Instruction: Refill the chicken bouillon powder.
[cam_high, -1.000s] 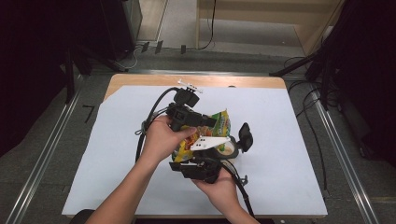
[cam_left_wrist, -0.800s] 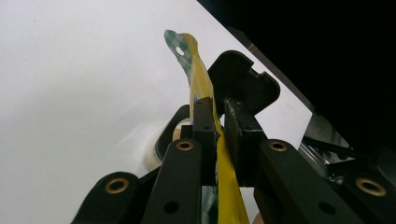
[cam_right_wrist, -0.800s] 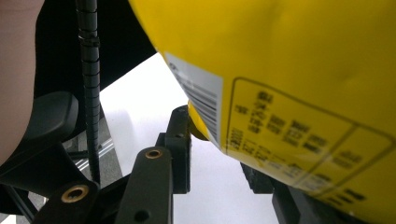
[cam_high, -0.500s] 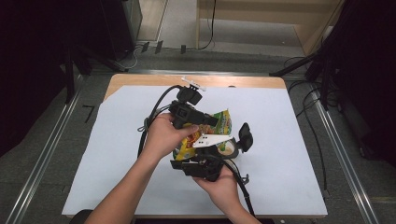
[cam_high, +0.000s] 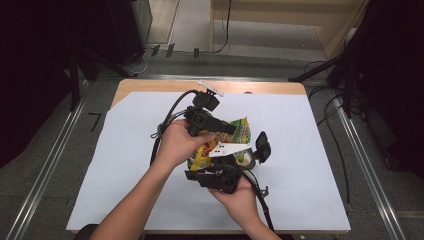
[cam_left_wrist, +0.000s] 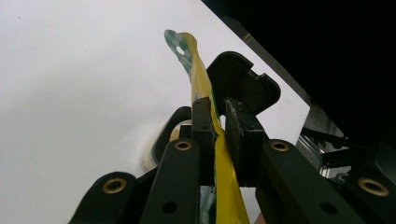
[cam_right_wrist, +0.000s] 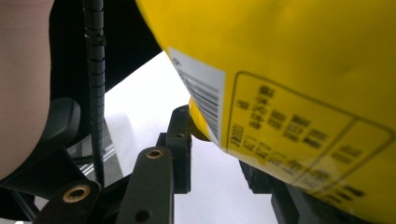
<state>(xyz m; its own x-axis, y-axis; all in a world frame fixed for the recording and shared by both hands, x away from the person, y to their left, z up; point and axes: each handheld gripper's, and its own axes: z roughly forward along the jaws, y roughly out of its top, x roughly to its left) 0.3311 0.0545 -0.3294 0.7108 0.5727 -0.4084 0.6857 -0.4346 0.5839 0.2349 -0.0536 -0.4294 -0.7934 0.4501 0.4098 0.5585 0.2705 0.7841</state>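
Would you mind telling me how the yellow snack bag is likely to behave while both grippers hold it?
The snack bag is probably floppy: its thin edge twists and curls above the left gripper clamped on it. It looks light, since a pinch on thin film holds it up. Its glossy film may be slippery by the right gripper, so it could slide.

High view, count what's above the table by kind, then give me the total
Yellow snack bags: 1
Tape rolls: 1
Handheld tongs, left and right: 2
White sheets over the table: 1
Total: 5
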